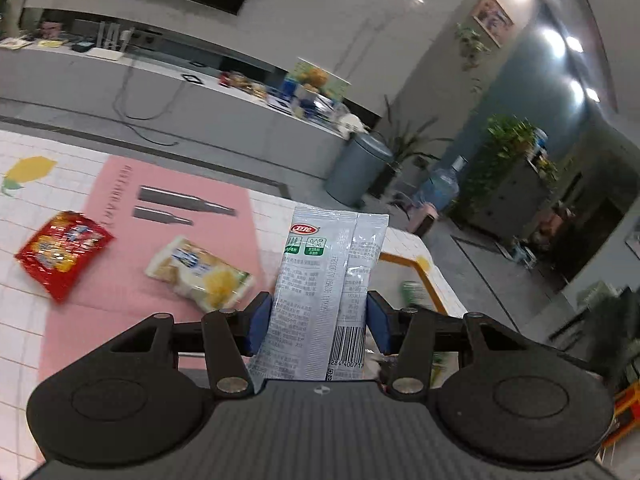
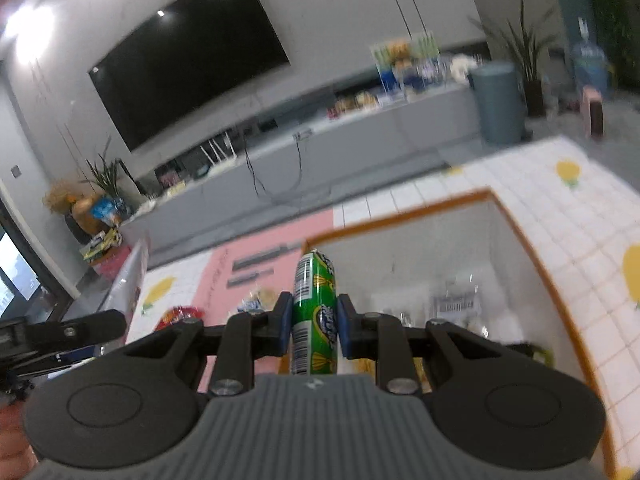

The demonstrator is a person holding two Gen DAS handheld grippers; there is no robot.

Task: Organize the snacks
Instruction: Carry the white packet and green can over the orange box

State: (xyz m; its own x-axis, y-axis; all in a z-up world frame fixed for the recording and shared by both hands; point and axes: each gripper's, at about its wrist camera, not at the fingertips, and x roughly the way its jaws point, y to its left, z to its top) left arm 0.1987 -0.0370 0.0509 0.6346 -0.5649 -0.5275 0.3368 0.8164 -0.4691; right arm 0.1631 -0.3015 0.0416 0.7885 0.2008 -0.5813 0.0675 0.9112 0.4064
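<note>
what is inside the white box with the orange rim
The white box with the orange rim holds blurred packets, one pale with a barcode label. The green snack packet and the right tongs cover its near left part.

Each view is taken from just behind a hand-held gripper, angled down over the desk toward the TV wall, with the pink mat and orange-rimmed box shared.

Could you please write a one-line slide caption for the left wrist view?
Left gripper holds a grey snack packet above the table; two snacks remain on the pink mat.
</note>
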